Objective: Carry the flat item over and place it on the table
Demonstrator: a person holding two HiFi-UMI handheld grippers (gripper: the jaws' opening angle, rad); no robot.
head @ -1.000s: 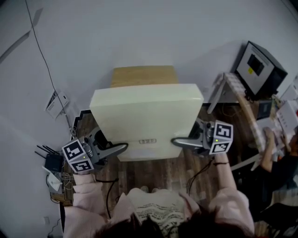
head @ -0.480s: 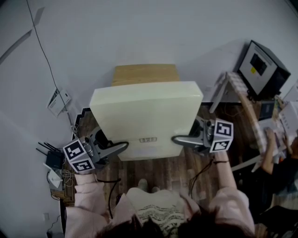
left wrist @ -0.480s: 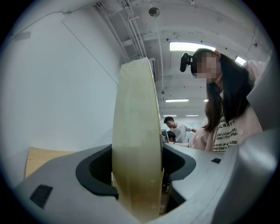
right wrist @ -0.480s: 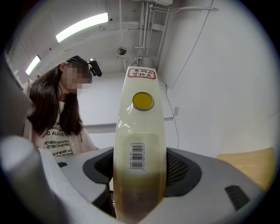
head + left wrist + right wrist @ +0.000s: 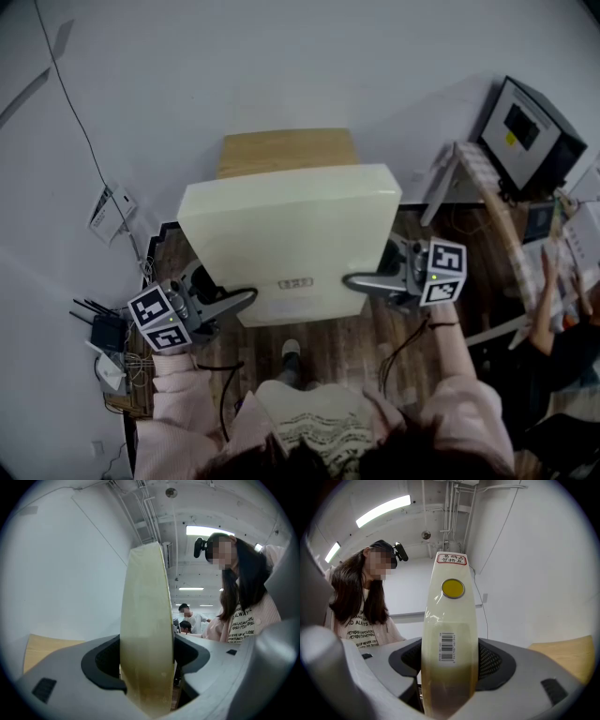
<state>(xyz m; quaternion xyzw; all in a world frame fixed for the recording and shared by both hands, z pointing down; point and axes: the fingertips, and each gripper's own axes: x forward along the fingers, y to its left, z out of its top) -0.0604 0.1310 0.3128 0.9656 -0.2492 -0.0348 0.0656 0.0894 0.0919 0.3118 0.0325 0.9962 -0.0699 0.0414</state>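
A large flat cream slab (image 5: 291, 234) is held level in the air, one short side gripped by each hand. My left gripper (image 5: 246, 297) is shut on its near left edge, and my right gripper (image 5: 352, 280) on its near right edge. In the left gripper view the slab's edge (image 5: 146, 620) stands upright, pinched between both pads of the left gripper (image 5: 147, 667). The right gripper view shows the other edge (image 5: 450, 634), with a barcode and a yellow dot, clamped in the right gripper (image 5: 450, 667). A light wooden table (image 5: 286, 150) lies just beyond the slab, partly hidden by it.
A white wall runs behind the table. A black box-like device (image 5: 530, 131) and a leaning white board (image 5: 436, 187) stand at the right, with a seated person (image 5: 553, 309) below them. A router (image 5: 103, 328) and cables lie on the floor at the left.
Both grippers and the slab have drifted slightly left in the head view. A shoe has come into sight on the floor below the slab's near edge. The grips look the same.
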